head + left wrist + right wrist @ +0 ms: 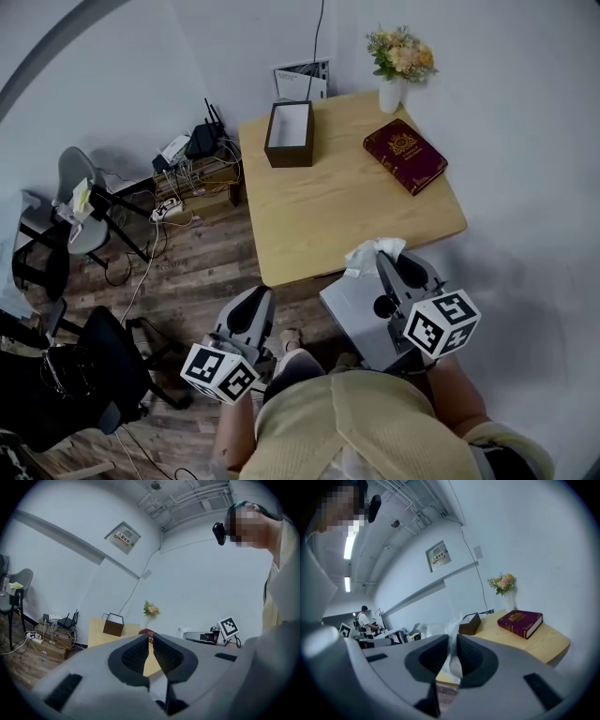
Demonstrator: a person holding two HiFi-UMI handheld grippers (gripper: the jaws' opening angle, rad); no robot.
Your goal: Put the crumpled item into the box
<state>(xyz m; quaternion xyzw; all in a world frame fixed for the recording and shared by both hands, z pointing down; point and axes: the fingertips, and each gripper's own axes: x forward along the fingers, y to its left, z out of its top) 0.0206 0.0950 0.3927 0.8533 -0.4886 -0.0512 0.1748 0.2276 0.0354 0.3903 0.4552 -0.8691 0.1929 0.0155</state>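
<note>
My right gripper (389,260) is shut on a crumpled white tissue (371,254), held over the near right edge of the wooden table (347,211). In the right gripper view the tissue (453,641) sticks up between the pads of the right gripper (451,654). The dark brown open box (290,133) stands at the table's far left; it also shows as the box (469,623) and the box (113,624). My left gripper (249,309) hangs off the table's near left corner, over the floor. The left gripper (149,652) has its pads nearly together with nothing between them.
A dark red book (404,154) lies on the table's right side, and a white vase of flowers (396,64) stands at the far right corner. Cables and routers (192,161) sit on the floor to the left, with chairs (70,202) beyond.
</note>
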